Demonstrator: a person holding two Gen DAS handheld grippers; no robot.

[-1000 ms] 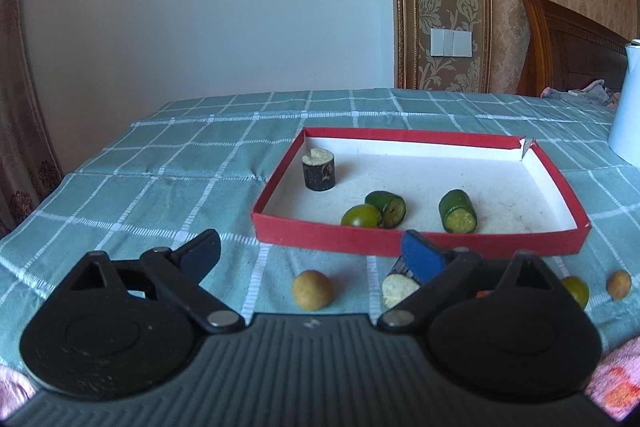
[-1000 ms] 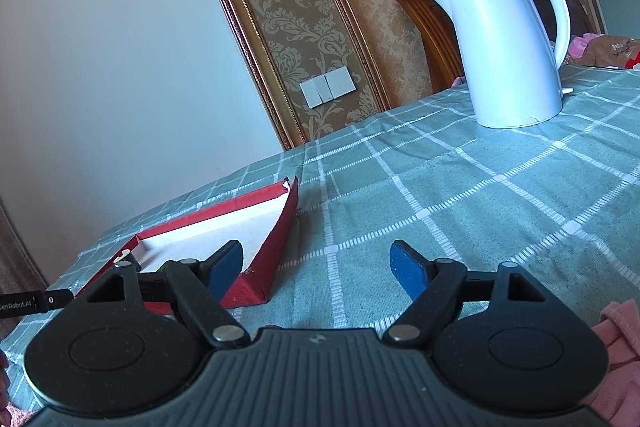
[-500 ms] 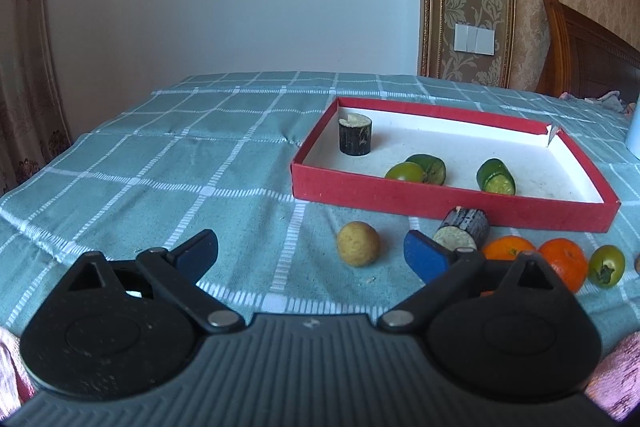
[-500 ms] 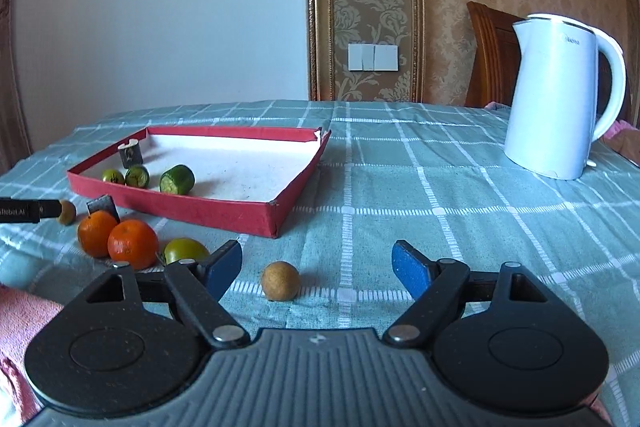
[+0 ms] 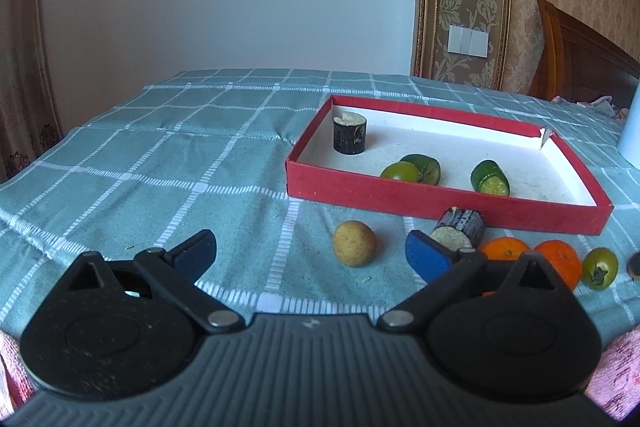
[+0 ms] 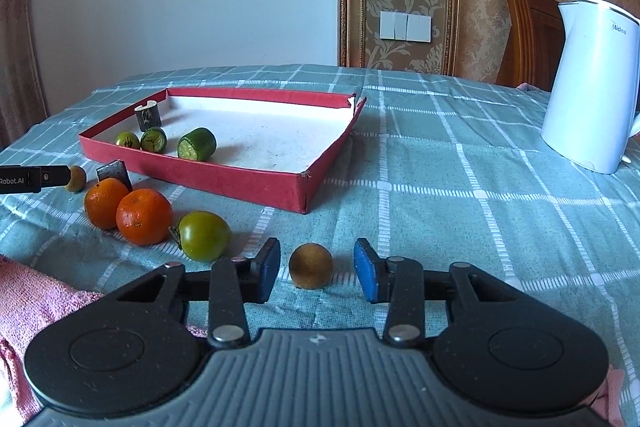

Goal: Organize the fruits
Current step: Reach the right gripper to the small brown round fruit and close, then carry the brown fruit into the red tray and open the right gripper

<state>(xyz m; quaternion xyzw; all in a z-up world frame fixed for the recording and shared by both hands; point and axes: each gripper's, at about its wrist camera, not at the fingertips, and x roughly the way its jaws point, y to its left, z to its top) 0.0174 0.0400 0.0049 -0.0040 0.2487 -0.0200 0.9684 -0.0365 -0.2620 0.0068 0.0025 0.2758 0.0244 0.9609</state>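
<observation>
A red tray [image 5: 440, 197] [image 6: 256, 183] holds a dark cylinder piece [image 5: 350, 133], a green tomato [image 5: 400, 171] and two cucumber pieces [image 5: 490, 178]. On the cloth in front lie a tan ball fruit [image 5: 354, 243], a dark cylinder piece [image 5: 460, 227], two oranges [image 6: 128, 211] and a green tomato [image 6: 204, 235]. My left gripper [image 5: 310, 255] is open, with the tan fruit just ahead. My right gripper [image 6: 316, 271] is open with a brown round fruit [image 6: 311, 265] between its fingers, not touching either pad.
A white kettle [image 6: 592, 87] stands at the right on the checked green tablecloth [image 6: 440, 167]. A wooden chair back [image 6: 528, 31] is behind it. Pink cloth [image 6: 32, 303] lies at the near left edge. The left gripper's tip [image 6: 36, 179] shows in the right wrist view.
My right gripper has narrowed around the brown round fruit and moved closer to it. My left gripper has drawn back a little and stays open.
</observation>
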